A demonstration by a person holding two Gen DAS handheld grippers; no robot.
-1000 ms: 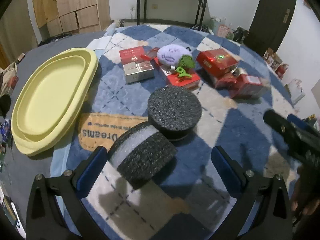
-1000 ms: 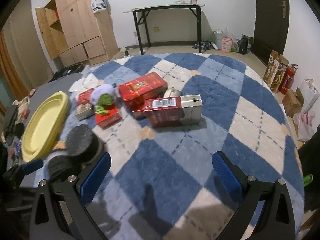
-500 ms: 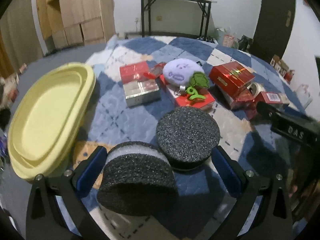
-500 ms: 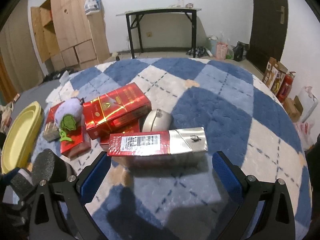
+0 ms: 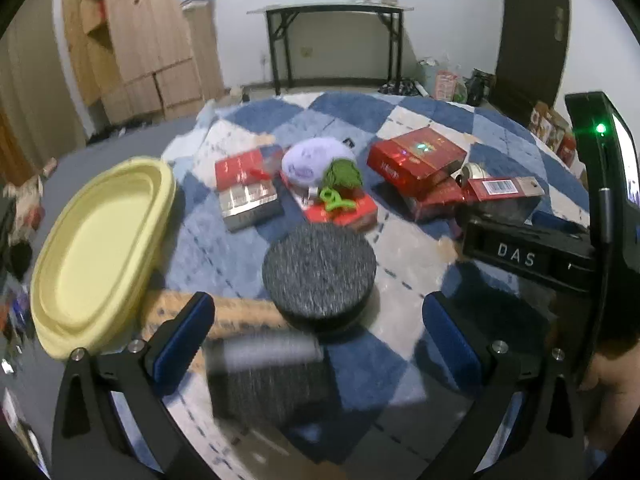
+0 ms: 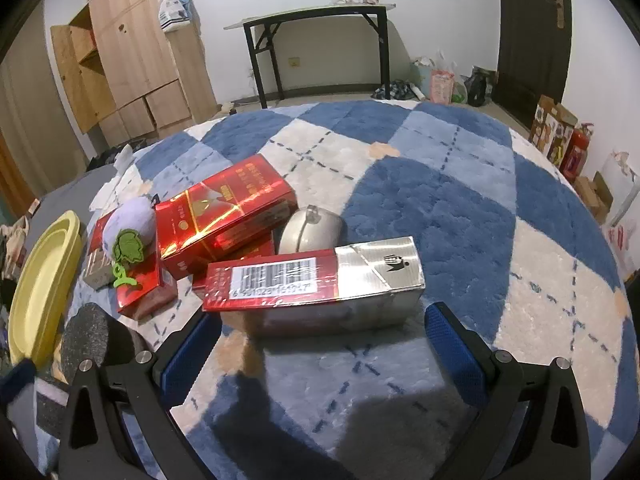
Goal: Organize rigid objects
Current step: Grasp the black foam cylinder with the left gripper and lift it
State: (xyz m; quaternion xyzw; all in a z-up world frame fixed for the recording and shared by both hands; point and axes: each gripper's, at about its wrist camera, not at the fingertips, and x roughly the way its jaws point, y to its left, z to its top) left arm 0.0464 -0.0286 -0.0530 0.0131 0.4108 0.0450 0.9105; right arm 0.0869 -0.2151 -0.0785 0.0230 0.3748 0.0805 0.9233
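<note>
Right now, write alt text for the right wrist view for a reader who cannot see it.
The open right gripper points at a red and silver carton lying on a blue and white checked rug. Behind it sit a grey computer mouse, more red boxes and a purple plush toy, with a yellow tray at far left.

Left gripper [image 5: 316,340] jaws wide apart w/ blurred foam disc [image 5: 266,376] between them, 2nd foam disc [image 5: 319,268] just beyond on blue checked rug [image 5: 420,120]; yellow tray [image 5: 96,252] at left, red boxes [image 5: 416,158] behind.
</note>
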